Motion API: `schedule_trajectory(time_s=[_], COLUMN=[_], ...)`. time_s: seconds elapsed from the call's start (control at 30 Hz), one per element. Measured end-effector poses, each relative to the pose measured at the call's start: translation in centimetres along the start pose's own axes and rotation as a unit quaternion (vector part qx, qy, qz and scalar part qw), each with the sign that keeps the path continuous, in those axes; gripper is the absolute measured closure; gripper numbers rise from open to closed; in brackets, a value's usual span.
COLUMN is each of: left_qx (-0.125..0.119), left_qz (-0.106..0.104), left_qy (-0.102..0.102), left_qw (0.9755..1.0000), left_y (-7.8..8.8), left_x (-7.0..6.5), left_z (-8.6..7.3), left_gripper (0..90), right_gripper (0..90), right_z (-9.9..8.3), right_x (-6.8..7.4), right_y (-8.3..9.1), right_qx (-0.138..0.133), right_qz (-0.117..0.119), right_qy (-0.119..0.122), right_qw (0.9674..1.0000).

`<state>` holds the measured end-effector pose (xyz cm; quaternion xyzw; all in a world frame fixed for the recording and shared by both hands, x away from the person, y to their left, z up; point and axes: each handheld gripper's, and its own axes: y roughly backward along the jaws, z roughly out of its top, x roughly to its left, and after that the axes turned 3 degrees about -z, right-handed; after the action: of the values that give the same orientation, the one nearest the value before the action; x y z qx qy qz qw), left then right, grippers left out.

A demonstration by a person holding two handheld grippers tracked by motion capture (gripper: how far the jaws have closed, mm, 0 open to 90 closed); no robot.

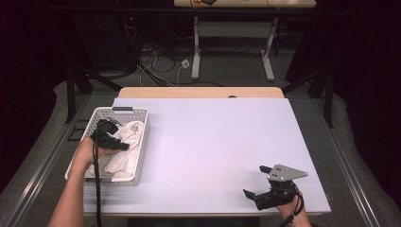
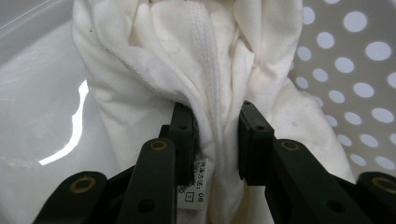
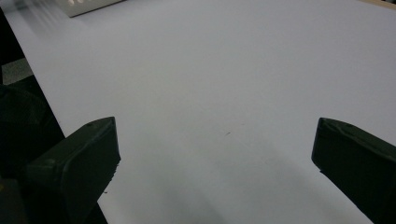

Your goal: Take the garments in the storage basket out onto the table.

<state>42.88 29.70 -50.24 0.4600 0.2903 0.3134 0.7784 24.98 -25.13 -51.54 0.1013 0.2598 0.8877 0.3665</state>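
since the white garment (image 2: 205, 60) is soft and light, left gripper (image 2: 215, 135) pinches a bunched fold in the basket (image 1: 137, 142); right gripper (image 3: 215, 154) gapes empty

White table top (image 1: 208, 142); cables (image 1: 156, 56) on floor behind.

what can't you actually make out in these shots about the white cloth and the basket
- High view: the left gripper and the hand cover part of the white cloth; what kind of garment it is stays unclear.
- High view: the basket floor is hidden under the cloth.
- Left gripper view: the care label has print too small to read, and the jaws cover part of it.
- Right gripper view: the basket corner is blurred and cut by the top edge.
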Motion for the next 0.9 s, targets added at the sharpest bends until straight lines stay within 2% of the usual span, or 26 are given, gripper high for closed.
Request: schedule_trajectory(time_s=[0.2, 0.27, 0.4, 0.9], left_qx=[0.002, 0.007, 0.016, 0.023], left_qz=[-0.001, 0.001, 0.011, 0.020], left_qy=[-0.026, -0.027, -0.048, -0.078], left_qw=[0.9997, 0.9996, 0.9987, 0.9965], left_y=[0.6, 0.7, 1.3, 3.2], left_x=[0.0, -0.1, -0.2, -0.3], left_z=[-0.2, -0.1, 0.3, 1.0], left_gripper=[71.4, 71.4, 71.4, 71.4], right_gripper=[0.7, 0.7, 0.8, 0.8], right_z=[0.0, 0.0, 0.0, -0.1], right_x=[0.0, 0.0, 0.0, 0.0], right_y=[-0.1, -0.1, -0.1, -0.2], right_qx=[0.000, 0.000, 0.001, 0.003], right_qz=[0.001, 0.001, 0.000, -0.001], right_qy=[-0.001, -0.001, -0.002, -0.004], right_qw=[1.0000, 1.0000, 1.0000, 1.0000])
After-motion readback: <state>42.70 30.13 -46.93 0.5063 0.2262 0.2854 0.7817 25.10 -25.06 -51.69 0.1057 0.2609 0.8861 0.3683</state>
